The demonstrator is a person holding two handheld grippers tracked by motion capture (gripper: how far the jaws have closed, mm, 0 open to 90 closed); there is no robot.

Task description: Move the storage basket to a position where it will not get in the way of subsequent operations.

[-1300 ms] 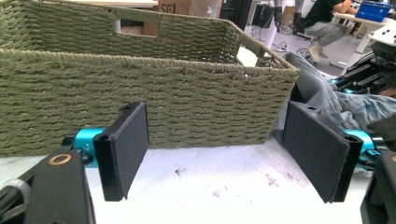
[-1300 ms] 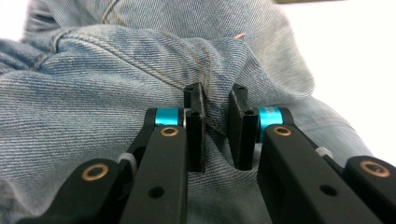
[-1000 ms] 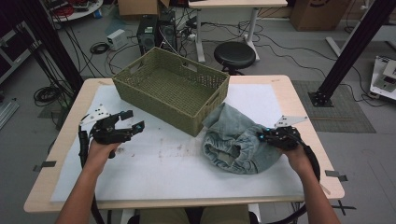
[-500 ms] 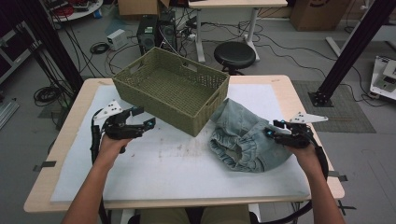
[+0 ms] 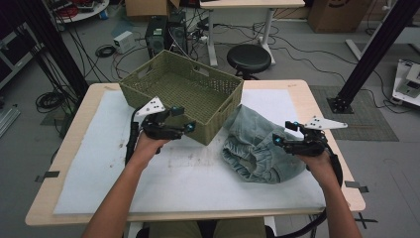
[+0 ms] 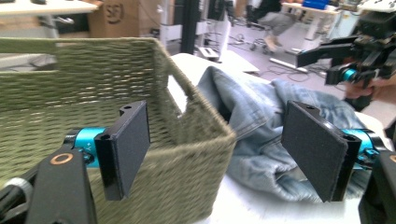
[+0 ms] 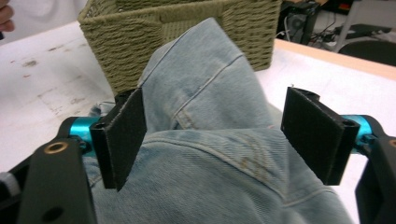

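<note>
Over table, right claw [image 5: 278,136] gapes above jeans [image 5: 257,148].

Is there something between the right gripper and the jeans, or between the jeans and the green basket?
Nothing visible stands in the way. The right gripper, jaws open, hangs directly at the jeans, and the jeans lie against the basket corner.

A cardboard box [image 6: 108,17] behind the table bears the letters "SF"
</note>
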